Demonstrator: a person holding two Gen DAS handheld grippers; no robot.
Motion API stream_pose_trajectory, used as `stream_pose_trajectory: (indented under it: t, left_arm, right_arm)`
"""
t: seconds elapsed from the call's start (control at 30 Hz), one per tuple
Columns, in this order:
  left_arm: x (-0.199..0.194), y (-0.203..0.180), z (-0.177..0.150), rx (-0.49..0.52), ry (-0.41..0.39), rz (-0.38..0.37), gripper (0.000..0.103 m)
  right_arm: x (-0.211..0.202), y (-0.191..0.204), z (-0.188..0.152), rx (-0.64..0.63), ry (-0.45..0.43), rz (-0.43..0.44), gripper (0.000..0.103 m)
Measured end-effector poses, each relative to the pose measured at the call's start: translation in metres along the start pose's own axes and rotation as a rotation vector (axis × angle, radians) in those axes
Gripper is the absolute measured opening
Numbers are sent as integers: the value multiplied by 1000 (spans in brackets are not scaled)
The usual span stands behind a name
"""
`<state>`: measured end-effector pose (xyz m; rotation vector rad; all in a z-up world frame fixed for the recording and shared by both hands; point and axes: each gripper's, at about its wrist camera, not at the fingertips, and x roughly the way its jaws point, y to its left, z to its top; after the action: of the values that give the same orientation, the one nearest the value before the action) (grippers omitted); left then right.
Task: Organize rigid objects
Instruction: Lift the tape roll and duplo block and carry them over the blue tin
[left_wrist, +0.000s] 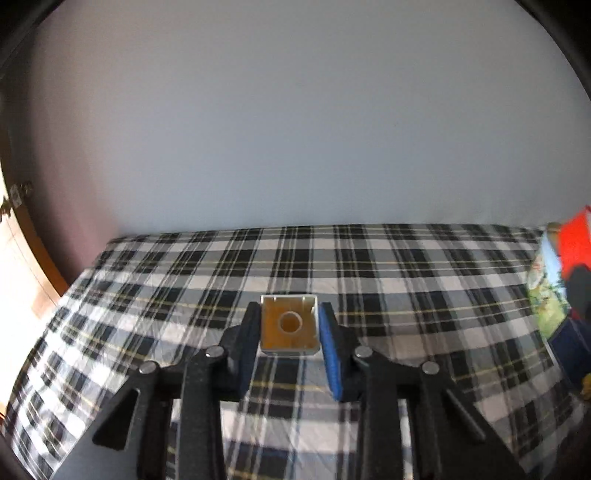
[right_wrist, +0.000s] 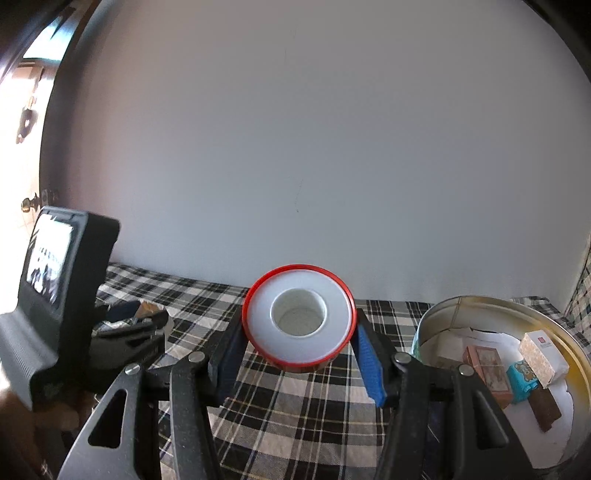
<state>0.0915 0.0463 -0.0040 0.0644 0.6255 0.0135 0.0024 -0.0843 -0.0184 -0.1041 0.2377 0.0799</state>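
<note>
In the left wrist view my left gripper (left_wrist: 289, 325) is shut on a small square white piece with an orange-brown face and a round hole (left_wrist: 289, 322), held above the plaid bedsheet (left_wrist: 184, 302). In the right wrist view my right gripper (right_wrist: 298, 332) is shut on a red-rimmed white tape roll (right_wrist: 299, 317), held above the sheet. A round metal tin (right_wrist: 461, 306) stands to its right with several small boxes (right_wrist: 491, 373) inside. The left gripper's body (right_wrist: 59, 295) shows at the left of that view.
A plain pale wall (left_wrist: 295, 129) runs behind the bed. A door with a knob (right_wrist: 26, 204) is at far left. Colourful red and blue items (left_wrist: 569, 280) sit at the right edge of the left wrist view.
</note>
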Motion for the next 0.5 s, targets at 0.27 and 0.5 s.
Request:
stream_pose_trajectory:
  t: [0.27, 0.5]
  left_arm:
    - [-21, 12, -15, -40, -70, 24, 30]
    - [-34, 9, -25, -52, -87, 38, 30]
  right_arm:
    - [-10, 6, -2, -24, -34, 9, 57]
    - [-16, 8, -6, -53, -55, 8, 57]
